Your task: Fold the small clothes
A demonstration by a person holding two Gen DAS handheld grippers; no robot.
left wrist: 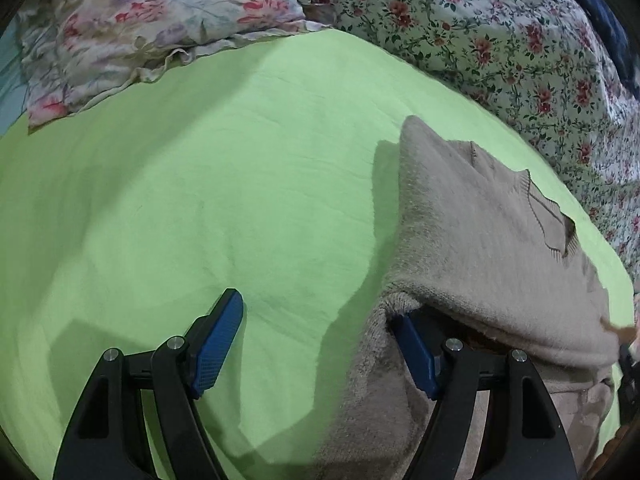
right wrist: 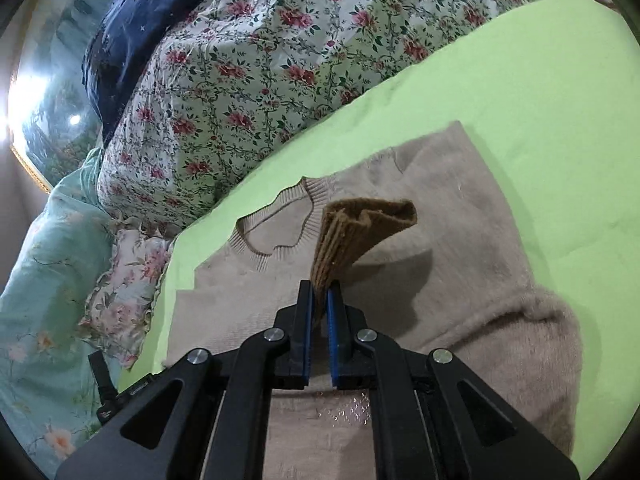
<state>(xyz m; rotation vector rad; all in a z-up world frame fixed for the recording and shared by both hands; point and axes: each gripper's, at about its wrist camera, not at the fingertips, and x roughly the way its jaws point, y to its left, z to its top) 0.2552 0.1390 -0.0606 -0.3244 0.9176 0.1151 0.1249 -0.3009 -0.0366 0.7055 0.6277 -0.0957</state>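
Observation:
A beige fuzzy sweater (right wrist: 460,216) lies on the green sheet (right wrist: 560,100), its ribbed neckline (right wrist: 280,236) towards the floral bedding. My right gripper (right wrist: 320,286) is shut on a brown ribbed cuff (right wrist: 360,232), which stands up above the sweater's chest. In the left wrist view the sweater (left wrist: 480,220) fills the right side. My left gripper (left wrist: 316,308) stands open. One of its fingers (left wrist: 224,340) rests over the bare sheet (left wrist: 200,180). The other finger (left wrist: 416,356) is tucked under a raised fold at the sweater's edge, and nothing is pinched between the two.
A floral pillow (left wrist: 140,20) lies at the sheet's far left. A flowered duvet (left wrist: 500,40) with dark blue cloth (right wrist: 152,12) on it bounds the far side. Teal floral bedding (right wrist: 48,280) and a small frilled pillow (right wrist: 128,280) sit beyond the sweater's neck end.

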